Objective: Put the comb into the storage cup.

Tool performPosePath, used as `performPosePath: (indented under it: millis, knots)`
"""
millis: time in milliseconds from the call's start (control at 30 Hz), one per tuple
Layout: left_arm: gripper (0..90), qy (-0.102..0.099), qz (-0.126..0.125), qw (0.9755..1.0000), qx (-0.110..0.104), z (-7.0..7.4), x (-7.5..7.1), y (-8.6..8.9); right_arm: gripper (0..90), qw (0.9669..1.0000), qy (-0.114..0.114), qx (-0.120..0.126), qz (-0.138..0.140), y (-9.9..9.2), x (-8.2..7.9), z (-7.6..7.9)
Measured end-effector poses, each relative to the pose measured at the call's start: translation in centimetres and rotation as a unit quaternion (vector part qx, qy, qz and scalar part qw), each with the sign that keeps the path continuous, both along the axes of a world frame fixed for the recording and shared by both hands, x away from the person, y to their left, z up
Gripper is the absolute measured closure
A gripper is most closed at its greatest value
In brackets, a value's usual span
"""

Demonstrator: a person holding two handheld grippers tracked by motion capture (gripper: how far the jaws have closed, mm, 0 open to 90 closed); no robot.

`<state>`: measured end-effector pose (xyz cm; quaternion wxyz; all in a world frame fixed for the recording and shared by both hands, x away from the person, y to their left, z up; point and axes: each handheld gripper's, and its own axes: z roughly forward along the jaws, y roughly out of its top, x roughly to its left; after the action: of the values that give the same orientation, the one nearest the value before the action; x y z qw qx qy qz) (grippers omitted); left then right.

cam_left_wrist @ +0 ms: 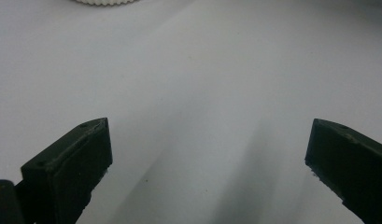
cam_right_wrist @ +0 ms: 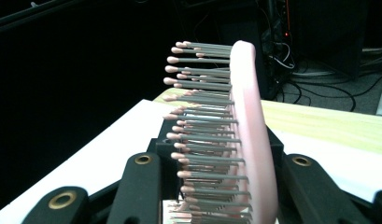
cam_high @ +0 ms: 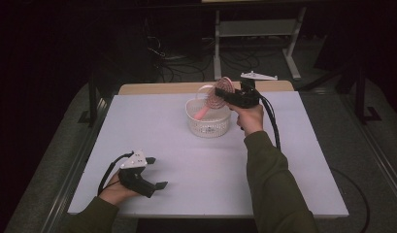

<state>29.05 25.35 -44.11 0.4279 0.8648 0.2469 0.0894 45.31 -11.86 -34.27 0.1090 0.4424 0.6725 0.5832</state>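
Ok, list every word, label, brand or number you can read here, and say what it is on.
None: no readable text in any view.
The pink hairbrush held in the right tool shows bare bristles and a plain back.
The white basket, the white table and the left tool carry no print or labels.

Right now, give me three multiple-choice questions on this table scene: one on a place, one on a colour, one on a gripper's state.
1. Where is the hairbrush?
A. over the white basket
B. flat on the table
C. beside the left gripper

2. What colour is the hairbrush body?
A. blue
B. pink
C. green

3. How do the left gripper's jaws stand?
A. clamped on a cloth
B. shut on a cup
C. wide apart, nothing between

Key:
1 A, the right gripper holds it above the basket.
2 B, seen in the right gripper view.
3 C, bare table shows between them.
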Motion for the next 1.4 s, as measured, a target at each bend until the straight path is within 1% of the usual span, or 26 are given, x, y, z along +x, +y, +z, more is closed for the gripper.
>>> performPosePath:
  millis: [33,167,333,667,933,1067,1167,1400]
  knots:
    - [0.4,0.0,-0.001,1.0,0.001,0.0,0.0,0.0,62.8,1.0,0.003,-0.002,-0.001,0.1,0.1,-0.4]
    - [0.4,0.0,-0.001,1.0,0.001,0.0,-0.1,-0.1,62.8,1.0,0.004,-0.003,-0.004,0.2,0.1,-0.8]
    - [0.4,-0.001,-0.003,1.0,0.001,0.0,-0.1,-0.1,62.7,1.0,0.007,0.0,-0.006,0.4,0.1,-1.0]
    - [0.4,0.0,-0.003,1.0,0.001,0.0,-0.1,0.0,62.7,0.9999,0.014,-0.004,-0.003,0.8,0.3,-1.7]
    - [0.4,0.0,-0.003,1.0,0.0,0.0,-0.1,-0.1,62.2,0.9997,0.024,0.002,-0.002,0.3,0.6,-1.9]
    - [0.4,0.001,-0.003,1.0,0.001,-0.1,-0.1,-0.1,61.2,0.9995,0.03,0.0,-0.006,-0.1,0.8,-2.1]
    - [0.4,0.001,-0.004,1.0,0.001,-0.1,-0.1,-0.1,60.5,0.9994,0.033,-0.005,-0.008,-0.4,0.9,-2.3]
    - [0.4,0.002,-0.004,1.0,0.001,-0.1,-0.1,-0.1,59.4,0.9991,0.038,-0.007,-0.016,-0.8,0.9,-2.6]
